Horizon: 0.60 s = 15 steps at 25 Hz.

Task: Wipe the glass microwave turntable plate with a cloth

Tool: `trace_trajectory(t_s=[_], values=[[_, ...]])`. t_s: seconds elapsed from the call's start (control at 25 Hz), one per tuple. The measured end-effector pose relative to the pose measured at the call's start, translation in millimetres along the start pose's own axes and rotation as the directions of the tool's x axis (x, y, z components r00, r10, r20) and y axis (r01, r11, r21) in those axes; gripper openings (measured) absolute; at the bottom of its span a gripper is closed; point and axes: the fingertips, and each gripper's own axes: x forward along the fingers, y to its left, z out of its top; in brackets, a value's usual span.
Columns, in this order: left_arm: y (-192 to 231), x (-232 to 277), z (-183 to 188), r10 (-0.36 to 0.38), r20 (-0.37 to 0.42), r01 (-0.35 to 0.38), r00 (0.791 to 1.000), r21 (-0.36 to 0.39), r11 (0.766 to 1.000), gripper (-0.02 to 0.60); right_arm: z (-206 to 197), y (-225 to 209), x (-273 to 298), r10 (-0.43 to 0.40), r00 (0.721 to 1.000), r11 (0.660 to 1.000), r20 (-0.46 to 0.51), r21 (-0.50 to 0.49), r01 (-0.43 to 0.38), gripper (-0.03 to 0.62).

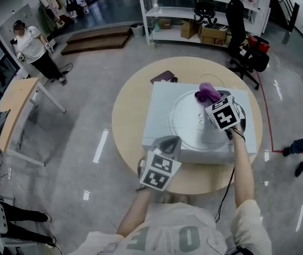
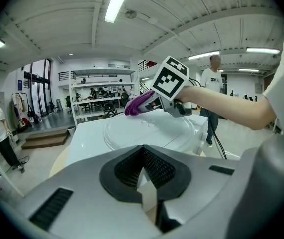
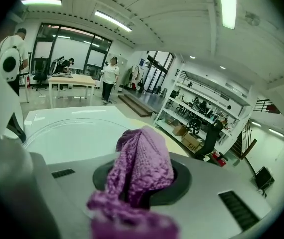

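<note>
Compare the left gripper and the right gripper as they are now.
The right gripper is shut on a purple cloth; the left gripper is shut and empty. The right gripper reaches over the glass turntable plate; the left gripper hangs at the near edge of the white box. Both carry marker cubes.

The person wears an off-white short-sleeved T-shirt [image 1: 178, 230] with large grey-green block letters across the chest. The left tongs [image 1: 169, 140] and right tongs [image 1: 210, 96] have the same build. Each has a smooth, light grey moulded shell with a dark oval recess at its middle. Black ribbed pads [image 2: 124, 171] line that recess, and a dark slotted vent [image 2: 52, 208] sits on either side of it. Each carries a white cube [image 1: 159, 170] printed with black square markers. A thin black cable [image 1: 229, 182] trails from the right tongs beside the bare forearm.
</note>
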Motion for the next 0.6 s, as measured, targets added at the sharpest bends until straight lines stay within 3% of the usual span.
trace_trajectory(t_s=[0.24,0.6], values=[[-1,1,-1,0.017,-0.011,-0.017,1.000,0.011,1.000,0.002,-4,15,-11,0.039,0.999,0.999,-0.002,-0.023,-0.039,0.049],[-3,3,-3,0.032,-0.008,-0.032,0.999,0.018,0.999,0.002,-45,72,-84,0.159,0.987,0.986,-0.015,-0.048,-0.160,0.049]])
